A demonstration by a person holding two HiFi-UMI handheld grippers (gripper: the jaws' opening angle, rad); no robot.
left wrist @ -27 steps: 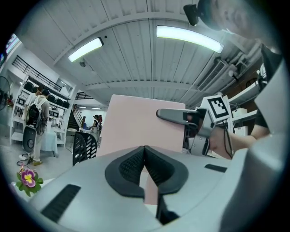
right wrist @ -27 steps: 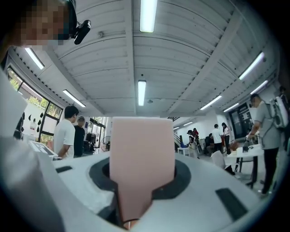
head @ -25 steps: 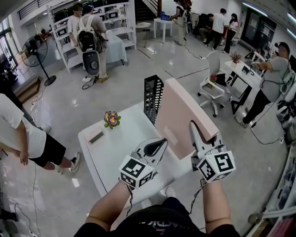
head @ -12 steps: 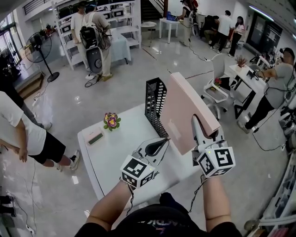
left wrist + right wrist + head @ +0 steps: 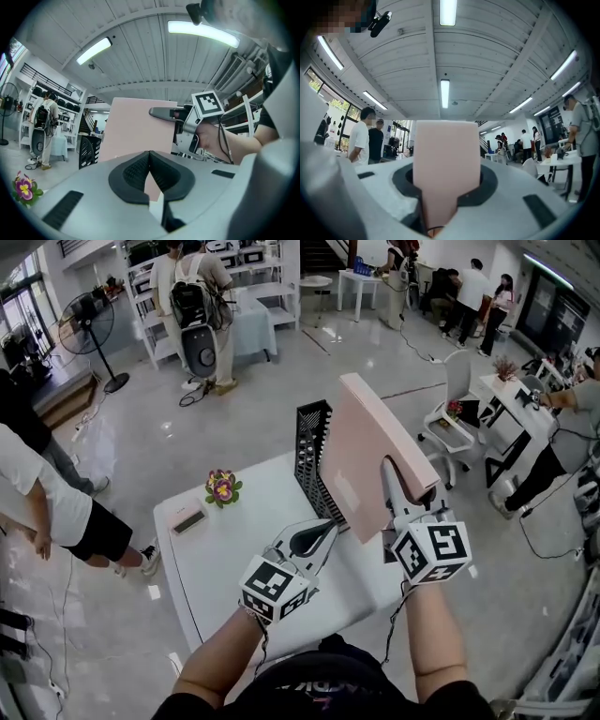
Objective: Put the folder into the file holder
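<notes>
Head view shows the pink folder point(image 5: 375, 451) held on edge in the air, leaning a little, above the far right part of the white table point(image 5: 225, 549). Its lower edge hangs just beside the black mesh file holder point(image 5: 312, 437), on that holder's right, and has not entered any slot. The right gripper point(image 5: 391, 474) has it by the near edge: in the right gripper view the jaws stand partly apart with the folder's thick edge clamped between the pads. The left gripper point(image 5: 330, 527) lies low over the table with its jaws pressed together on nothing. Its tips are close to the folder's bottom corner; whether they touch it cannot be told. So the pickup and lift look done, while lining the folder up over the holder, lowering it in and letting go remain. What shows of the holder's open top has nothing in it. A small bunch of flowers point(image 5: 223, 487) and a flat small object point(image 5: 191, 518) sit at the table's left, well apart.
</notes>
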